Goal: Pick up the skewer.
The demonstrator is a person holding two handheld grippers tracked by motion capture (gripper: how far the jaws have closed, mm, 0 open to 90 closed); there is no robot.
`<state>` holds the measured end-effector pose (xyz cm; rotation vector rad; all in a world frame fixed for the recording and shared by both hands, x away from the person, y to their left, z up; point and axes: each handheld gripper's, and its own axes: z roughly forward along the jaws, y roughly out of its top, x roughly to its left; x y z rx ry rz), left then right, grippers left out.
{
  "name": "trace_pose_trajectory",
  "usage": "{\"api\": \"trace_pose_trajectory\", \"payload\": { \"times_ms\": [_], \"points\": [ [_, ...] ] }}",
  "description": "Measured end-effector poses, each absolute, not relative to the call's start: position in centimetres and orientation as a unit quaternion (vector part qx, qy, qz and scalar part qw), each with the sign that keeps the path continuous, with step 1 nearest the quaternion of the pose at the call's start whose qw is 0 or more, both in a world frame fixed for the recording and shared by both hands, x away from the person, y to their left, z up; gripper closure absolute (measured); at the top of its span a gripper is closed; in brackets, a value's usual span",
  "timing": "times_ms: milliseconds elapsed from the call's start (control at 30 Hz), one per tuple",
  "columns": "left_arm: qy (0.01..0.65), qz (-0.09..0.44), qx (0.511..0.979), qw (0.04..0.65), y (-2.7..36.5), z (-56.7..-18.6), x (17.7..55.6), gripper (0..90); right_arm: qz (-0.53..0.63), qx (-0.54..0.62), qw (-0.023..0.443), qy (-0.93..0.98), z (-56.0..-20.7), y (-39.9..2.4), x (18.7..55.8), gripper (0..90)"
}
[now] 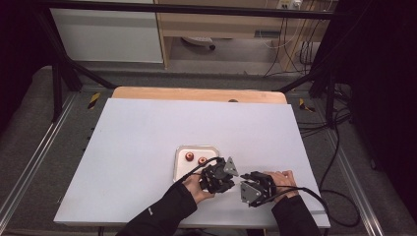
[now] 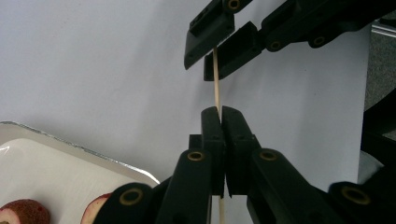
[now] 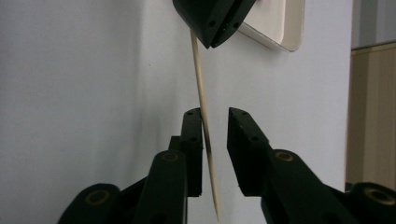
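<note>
On the left of the white surface (image 1: pixel 137 142) lies a pale metal tray (image 1: pixel 180 164), just beside the left tongs (image 1: pixel 222 178), with two reddish fruit pieces (image 1: pixel 195 158) on it; in the left gripper view their cut faces show pale with dark red skin. The left tongs (image 2: pixel 221 122) are pressed fully together on a thin wooden skewer (image 2: pixel 216 88), which passes between the pads and comes out again below them. The skewer is pale tan, straight, very slender and smooth, and in the right gripper view it tapers to a sharp tip (image 3: pixel 217 217) at its near end. It spans the short gap between the two tongs, above the surface. To the right, the right tongs (image 3: pixel 215 122) stand partly apart with the skewer (image 3: pixel 201 112) between them: it lies against one pad, while a clear gap separates it from the other, so they do not clamp it. A hand (image 1: pixel 287 178) holds the right tongs (image 1: pixel 246 182) close to the surface's near edge.
</note>
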<state>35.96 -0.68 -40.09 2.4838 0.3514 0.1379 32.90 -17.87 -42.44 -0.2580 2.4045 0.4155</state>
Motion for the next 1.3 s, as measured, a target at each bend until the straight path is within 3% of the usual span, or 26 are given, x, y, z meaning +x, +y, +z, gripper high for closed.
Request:
{"api": "trace_pose_trajectory", "payload": {
  "times_ms": [233,567,700,833,1300],
  "points": [
    [0.134,0.047,0.941,0.308,-0.6,-40.3,36.0,88.2,0.141,-0.117,0.329,0.926,-42.7,-18.0,32.8,87.2],
    [0.133,0.044,0.940,0.312,-0.4,-40.2,36.1,87.5,0.132,-0.135,0.334,0.923,-42.7,-18.0,32.6,88.9],
    [0.143,0.040,0.944,0.294,-0.1,-40.0,36.5,77.0,0.118,-0.141,0.347,0.920,-42.5,-17.9,32.5,89.0],
    [0.158,0.029,0.952,0.261,0.3,-39.7,37.2,74.3,0.100,-0.151,0.357,0.916,-42.4,-17.8,32.6,89.0],
    [0.158,-0.008,0.969,0.189,-0.5,-39.9,37.8,83.7,0.071,-0.190,0.392,0.897,-41.8,-16.3,32.5,89.0]
  ]
}}
